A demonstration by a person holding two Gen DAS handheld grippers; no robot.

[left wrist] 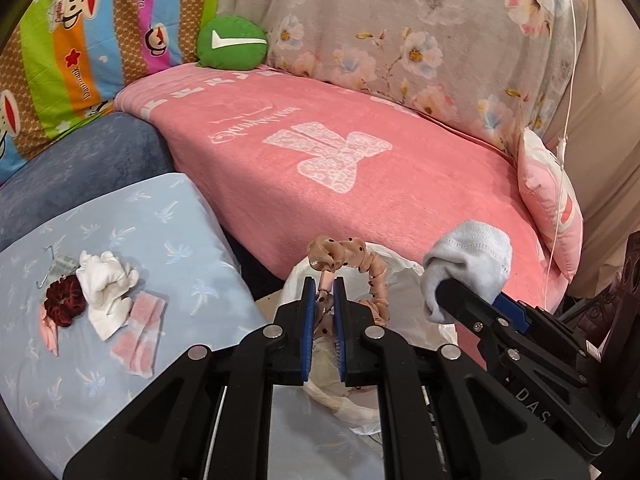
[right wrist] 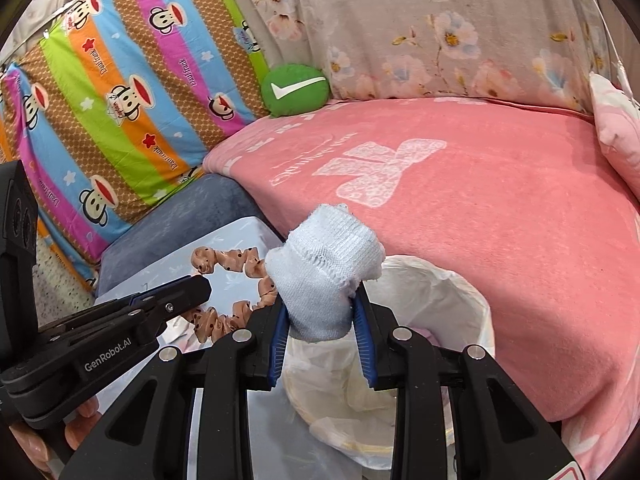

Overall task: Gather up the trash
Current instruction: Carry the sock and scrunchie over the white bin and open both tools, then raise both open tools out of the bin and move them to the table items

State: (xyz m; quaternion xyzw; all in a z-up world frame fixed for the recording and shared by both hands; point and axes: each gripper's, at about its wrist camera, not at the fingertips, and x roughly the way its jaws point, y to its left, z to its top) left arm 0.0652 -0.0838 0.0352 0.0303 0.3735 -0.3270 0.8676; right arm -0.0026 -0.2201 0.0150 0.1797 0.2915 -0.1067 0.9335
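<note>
The left gripper [left wrist: 323, 292] is pinching a peach dotted scrunchie [left wrist: 352, 264] between its blue pads, jaws nearly together, and most of the loop is hanging free past the fingertips over the white-lined bin [left wrist: 400, 276]. In this view the gripper frame is covering nearly all of the bin, so only scraps of its liner are showing. The right gripper [right wrist: 320, 312] is clamping a rolled pale-blue sock [right wrist: 324, 268], whose lower end is disappearing between the pads; the jaws are standing partly apart around it, just above the bin's near rim. From the right wrist view the bin's mouth is showing better, though what is lying inside is hard to make out beyond crumpled plastic and a hint of pink. More items are lying on the light-blue pillow [left wrist: 120, 208] at the left: a dark red scrunchie [left wrist: 66, 300], a white bundled cloth [left wrist: 106, 284] and a pink-and-white sock [left wrist: 140, 330]; a thin wire object beside them is too small to identify. Fingertips [right wrist: 80, 432] of the person are peeking out under the left gripper, cut off by the frame's edge.
</note>
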